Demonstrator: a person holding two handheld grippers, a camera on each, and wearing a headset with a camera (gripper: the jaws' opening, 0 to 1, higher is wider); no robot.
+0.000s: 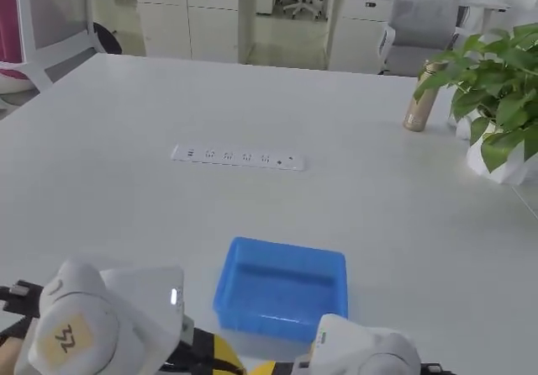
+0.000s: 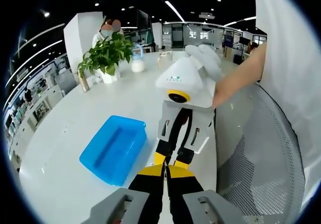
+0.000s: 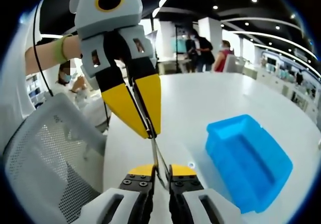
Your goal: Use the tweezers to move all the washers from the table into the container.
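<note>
My right gripper (image 3: 161,172) is pinched down on the tweezers (image 3: 156,156); my left gripper (image 3: 151,132), at 12 o'clock, clamps their far end; blue container (image 3: 248,158) on the bench (image 3: 200,108) at 3 o'clock; a tiny washer (image 3: 191,164), barely legible, lies beside my jaws

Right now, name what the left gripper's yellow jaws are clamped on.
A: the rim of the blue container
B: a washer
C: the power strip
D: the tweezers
D: in the right gripper view the left gripper has its yellow jaws shut on the thin metal tweezers, which run down between the jaws of the right gripper. The blue container sits apart from them on the table.
</note>
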